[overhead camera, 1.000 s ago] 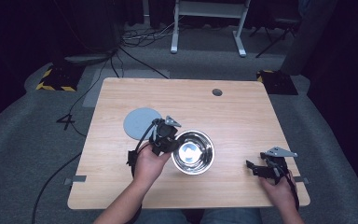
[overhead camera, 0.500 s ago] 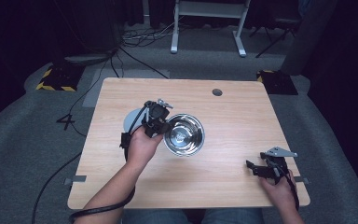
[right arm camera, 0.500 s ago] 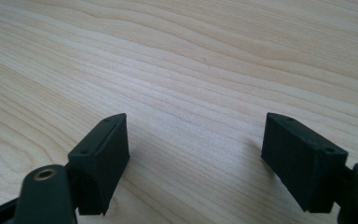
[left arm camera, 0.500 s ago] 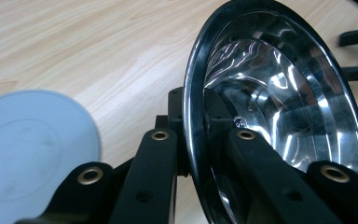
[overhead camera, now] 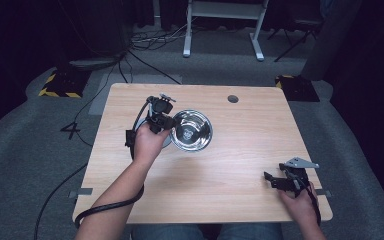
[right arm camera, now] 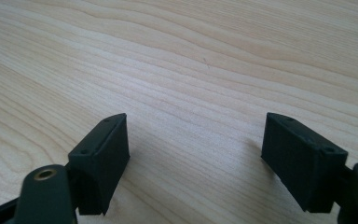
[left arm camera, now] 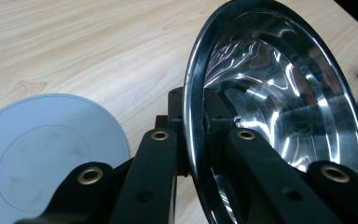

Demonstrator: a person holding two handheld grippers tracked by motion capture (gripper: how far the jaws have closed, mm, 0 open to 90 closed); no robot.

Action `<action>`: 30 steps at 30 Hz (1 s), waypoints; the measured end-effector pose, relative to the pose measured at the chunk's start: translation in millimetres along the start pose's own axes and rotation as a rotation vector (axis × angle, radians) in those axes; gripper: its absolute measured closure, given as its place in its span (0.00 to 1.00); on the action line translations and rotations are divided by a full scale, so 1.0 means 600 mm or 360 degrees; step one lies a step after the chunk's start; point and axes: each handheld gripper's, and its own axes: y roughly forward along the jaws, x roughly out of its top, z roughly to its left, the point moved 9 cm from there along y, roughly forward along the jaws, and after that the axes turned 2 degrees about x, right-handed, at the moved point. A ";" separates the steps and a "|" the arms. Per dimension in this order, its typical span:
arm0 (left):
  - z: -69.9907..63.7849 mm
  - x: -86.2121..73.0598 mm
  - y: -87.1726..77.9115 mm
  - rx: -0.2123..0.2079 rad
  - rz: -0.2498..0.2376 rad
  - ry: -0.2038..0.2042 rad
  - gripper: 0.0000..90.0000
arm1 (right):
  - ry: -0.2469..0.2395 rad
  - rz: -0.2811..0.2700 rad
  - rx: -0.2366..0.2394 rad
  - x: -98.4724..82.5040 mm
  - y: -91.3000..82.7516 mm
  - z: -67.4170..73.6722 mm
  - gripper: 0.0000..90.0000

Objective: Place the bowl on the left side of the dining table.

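On wooden table, left gripper pinches thin rim of stiff, slippery steel bowl, right gripper wide apart.

1. The left hand-held gripper, clamped on the bowl rim, now sits farther up the table than before.
2. The bowl now partly covers the grey disc.
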 end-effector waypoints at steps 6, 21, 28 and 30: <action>0.022 0.015 -0.002 -0.0033 -0.0052 -0.0097 0.94 | 0.0000 0.0000 0.0000 0.000 0.000 0.000 0.26; 0.108 0.036 -0.019 0.0099 -0.0166 -0.0266 0.94 | 0.0000 0.0000 0.0000 0.000 0.000 0.000 0.26; 0.140 0.033 -0.021 0.0139 -0.0174 -0.0338 0.94 | 0.0000 0.0000 0.0000 0.000 0.000 0.000 0.26; 0.152 0.031 -0.021 0.0137 -0.0182 -0.0390 0.94 | 0.0000 0.0000 0.0000 0.000 0.000 0.000 0.26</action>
